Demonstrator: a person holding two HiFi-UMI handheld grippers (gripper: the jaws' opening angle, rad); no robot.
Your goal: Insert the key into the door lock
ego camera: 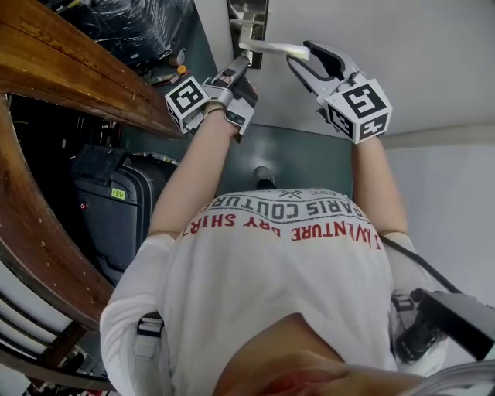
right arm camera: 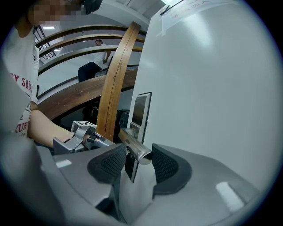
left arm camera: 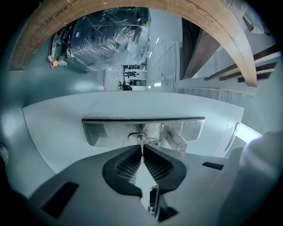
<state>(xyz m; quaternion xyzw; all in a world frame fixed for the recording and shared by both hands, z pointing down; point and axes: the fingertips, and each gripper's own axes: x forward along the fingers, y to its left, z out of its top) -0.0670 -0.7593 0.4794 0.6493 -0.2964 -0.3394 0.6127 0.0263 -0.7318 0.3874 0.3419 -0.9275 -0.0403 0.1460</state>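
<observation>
The key shows only a thin edge between the left tool's pads; the head view's top edge crops the lock plate.

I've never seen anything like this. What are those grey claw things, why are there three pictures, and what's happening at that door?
There is no robot here: a person holds a hand-worked claw in each hand. One picture comes from a camera on the person's head, looking down. The other two come from cameras riding on the claws. The left claw pinches a key, its tip at the keyhole in the metal lock plate. The right claw is closed around the end of the door handle on the white door.
</observation>
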